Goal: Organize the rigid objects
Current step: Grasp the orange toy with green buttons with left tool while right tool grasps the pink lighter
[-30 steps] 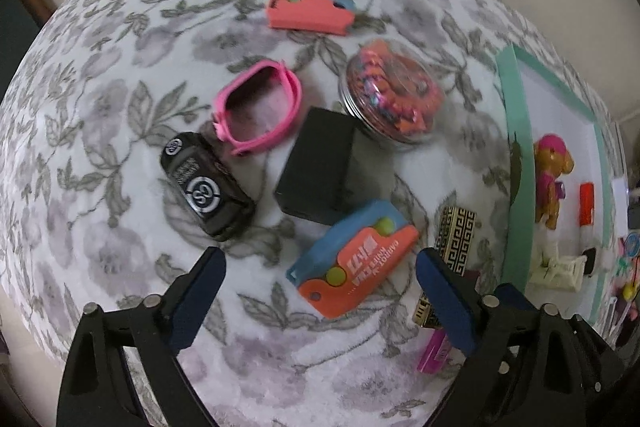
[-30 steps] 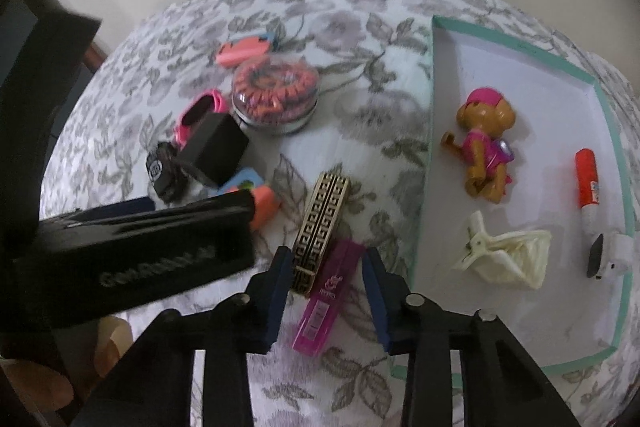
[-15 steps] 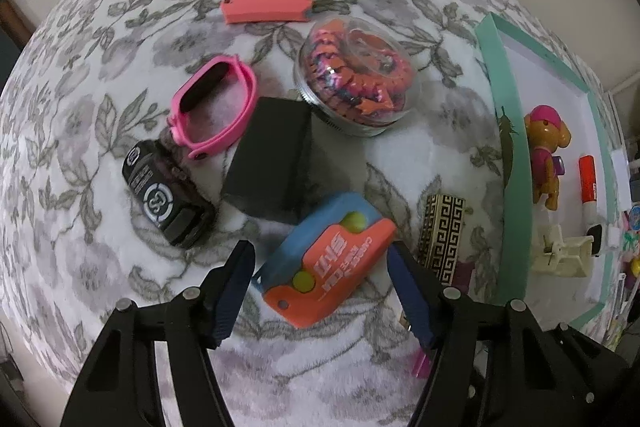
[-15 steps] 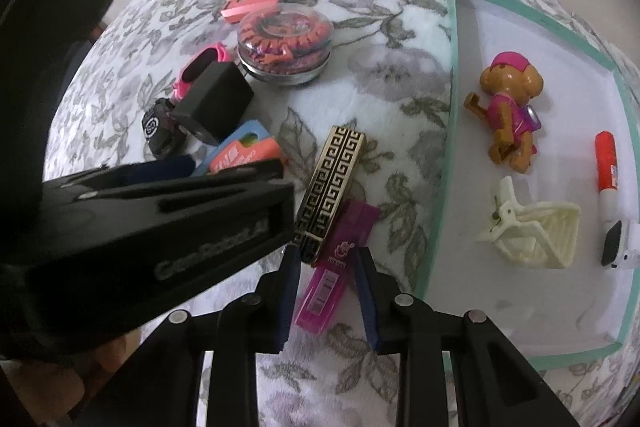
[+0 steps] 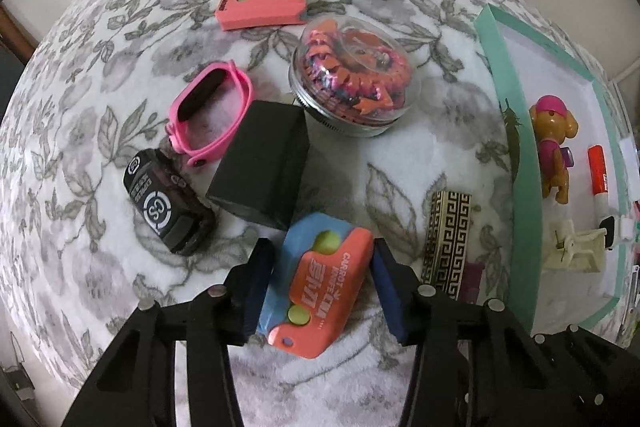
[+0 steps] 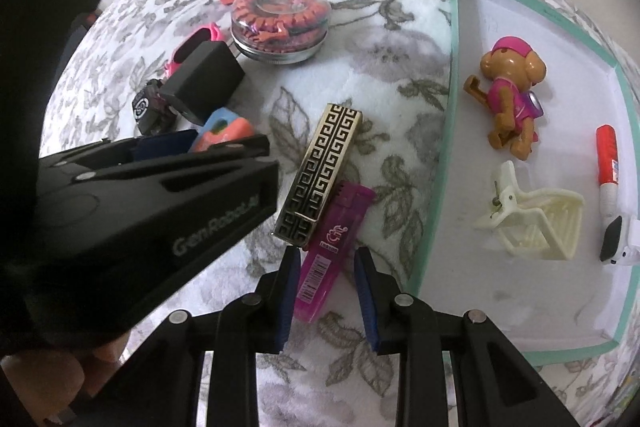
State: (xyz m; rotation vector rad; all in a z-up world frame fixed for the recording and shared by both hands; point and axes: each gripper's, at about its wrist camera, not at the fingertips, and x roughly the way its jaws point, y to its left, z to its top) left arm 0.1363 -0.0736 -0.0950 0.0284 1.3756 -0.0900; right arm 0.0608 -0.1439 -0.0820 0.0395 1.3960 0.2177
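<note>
Tray (image 6: 452,99) off to my right holds four items, about eight still on the cloth: my left tongs (image 5: 320,287) are closing around the orange cutter (image 5: 324,283), right tongs (image 6: 326,291) narrowed, straddling the purple lighter (image 6: 328,251), gaps visible.

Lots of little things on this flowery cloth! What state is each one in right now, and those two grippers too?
Left gripper: jaws closing around the orange and blue toy knife.
Right gripper: straddling the purple lighter, gaps visible.
Patterned lighter: flat, touching the purple one.
Round clear tin: lid on.
Hair claw: in the tray, closed.
</note>
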